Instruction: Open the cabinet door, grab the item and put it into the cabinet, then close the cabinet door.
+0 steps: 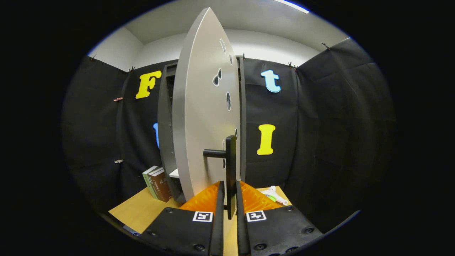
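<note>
Gripper (227, 193): fingers closed on upright black handle (231, 170) of cabinet door (201, 124). Door partly open, edge-on, swinging leftward. Item (273, 195): white, on table (137, 209), right of fingers, beyond.

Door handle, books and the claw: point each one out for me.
Door handle (230, 167), gripper view: on its black vertical bar.
Books (156, 183), gripper view: on the spines, left of the cabinet.
Claw (230, 199), gripper view: midway between fingertips, closed on the handle.

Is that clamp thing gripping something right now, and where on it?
Yes. The tool is shut on the door's black handle, its fingers pinching the bar's lower end. The door stands partly open.
</note>
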